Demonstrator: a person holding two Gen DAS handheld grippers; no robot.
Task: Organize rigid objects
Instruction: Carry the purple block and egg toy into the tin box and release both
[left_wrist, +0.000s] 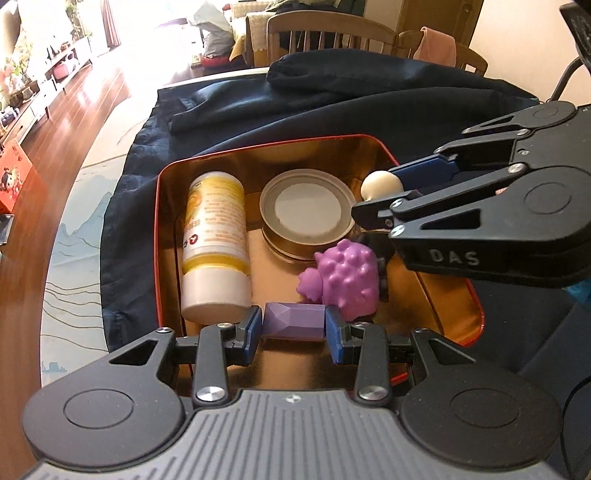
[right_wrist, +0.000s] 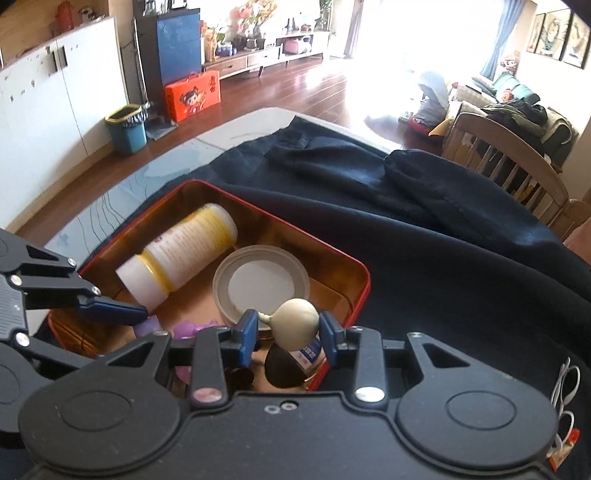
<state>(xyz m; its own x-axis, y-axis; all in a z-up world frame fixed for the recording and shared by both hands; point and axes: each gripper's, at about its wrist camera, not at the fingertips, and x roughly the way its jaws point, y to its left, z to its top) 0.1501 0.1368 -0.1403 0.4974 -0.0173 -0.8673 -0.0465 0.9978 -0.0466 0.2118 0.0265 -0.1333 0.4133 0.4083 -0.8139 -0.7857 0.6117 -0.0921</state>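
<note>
A red tin box (left_wrist: 159, 206) with a gold inside lies on a dark cloth. My left gripper (left_wrist: 293, 328) is shut on a purple faceted block (left_wrist: 293, 320) low over the box's near end. My right gripper (right_wrist: 288, 332) is shut on a cream garlic-shaped toy (right_wrist: 297, 324) above the box's right side; it shows in the left wrist view as the right gripper (left_wrist: 384, 188) with the cream toy (left_wrist: 380, 184). Inside lie a white and yellow bottle (left_wrist: 216, 240), a round lidded tin (left_wrist: 308, 210) and a purple bumpy toy (left_wrist: 345, 282).
The dark cloth (right_wrist: 424, 240) covers most of the table (left_wrist: 70, 258), bunched in folds behind the box. Wooden chairs (right_wrist: 509, 162) stand at the far side. A small dark-capped bottle (right_wrist: 291, 363) lies in the box under my right gripper. White cables (right_wrist: 565, 398) lie at the right.
</note>
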